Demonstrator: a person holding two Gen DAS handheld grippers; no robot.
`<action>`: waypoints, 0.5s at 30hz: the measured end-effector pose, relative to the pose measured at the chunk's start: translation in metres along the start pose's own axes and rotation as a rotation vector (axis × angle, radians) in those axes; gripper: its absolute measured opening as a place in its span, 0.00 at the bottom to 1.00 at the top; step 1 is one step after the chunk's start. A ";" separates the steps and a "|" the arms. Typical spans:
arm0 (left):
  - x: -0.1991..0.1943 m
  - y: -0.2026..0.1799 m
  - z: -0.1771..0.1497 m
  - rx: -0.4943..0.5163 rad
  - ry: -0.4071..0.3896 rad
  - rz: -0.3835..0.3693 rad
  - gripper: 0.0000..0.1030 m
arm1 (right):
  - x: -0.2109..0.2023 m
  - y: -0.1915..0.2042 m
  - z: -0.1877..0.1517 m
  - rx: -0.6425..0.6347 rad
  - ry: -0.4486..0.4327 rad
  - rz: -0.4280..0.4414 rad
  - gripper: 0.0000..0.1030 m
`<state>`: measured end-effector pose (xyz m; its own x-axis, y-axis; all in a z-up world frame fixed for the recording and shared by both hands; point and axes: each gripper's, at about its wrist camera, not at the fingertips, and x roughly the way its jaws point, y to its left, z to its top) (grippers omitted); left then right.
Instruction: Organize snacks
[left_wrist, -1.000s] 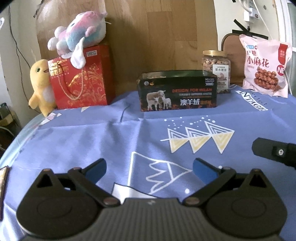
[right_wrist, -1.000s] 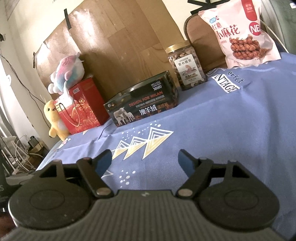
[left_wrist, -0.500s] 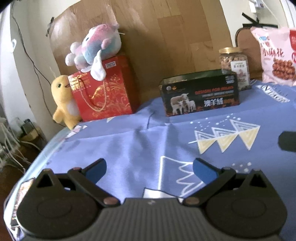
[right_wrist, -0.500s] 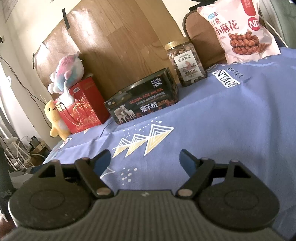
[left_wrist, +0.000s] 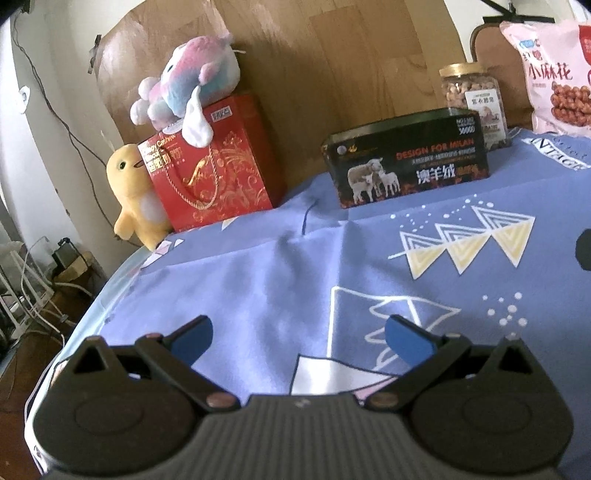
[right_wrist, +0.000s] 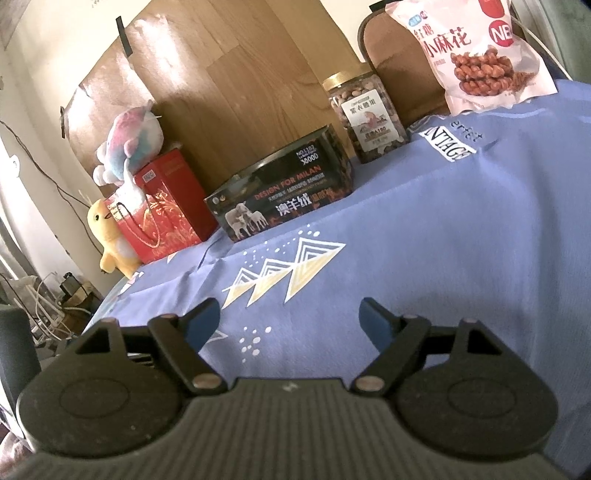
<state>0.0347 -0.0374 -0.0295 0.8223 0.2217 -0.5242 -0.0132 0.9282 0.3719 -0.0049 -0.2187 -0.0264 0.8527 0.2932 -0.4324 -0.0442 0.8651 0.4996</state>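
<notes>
A black open box with sheep printed on it (left_wrist: 406, 162) stands at the back of the blue tablecloth; it also shows in the right wrist view (right_wrist: 280, 201). Behind it stands a clear jar of nuts with a gold lid (left_wrist: 474, 103) (right_wrist: 365, 114). A pink bag of twisted snacks (left_wrist: 557, 77) (right_wrist: 476, 55) leans at the back right. My left gripper (left_wrist: 297, 338) is open and empty, low over the cloth. My right gripper (right_wrist: 290, 319) is open and empty, also near the front.
A red gift bag (left_wrist: 210, 166) (right_wrist: 166, 206) stands at the back left with a pastel plush (left_wrist: 188, 85) on it and a yellow plush (left_wrist: 135, 195) beside it. A wooden board (left_wrist: 332, 66) backs the table. The table's left edge (left_wrist: 107, 295) drops to cables on the floor.
The left gripper has swung left, so the box and jar sit further right in its view. The right gripper has moved slightly. Both stay open and empty.
</notes>
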 end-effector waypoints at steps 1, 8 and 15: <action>0.001 0.000 0.000 0.004 0.004 0.003 1.00 | 0.000 0.000 0.000 0.001 0.002 0.001 0.82; 0.006 -0.002 -0.004 0.020 0.033 -0.016 1.00 | 0.003 -0.002 0.000 0.009 0.018 0.001 0.83; 0.008 -0.001 -0.004 0.012 0.045 -0.029 1.00 | 0.006 -0.004 0.000 0.013 0.031 0.002 0.83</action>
<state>0.0386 -0.0351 -0.0371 0.7958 0.2080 -0.5686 0.0174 0.9309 0.3649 0.0005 -0.2208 -0.0308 0.8359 0.3080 -0.4543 -0.0393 0.8591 0.5103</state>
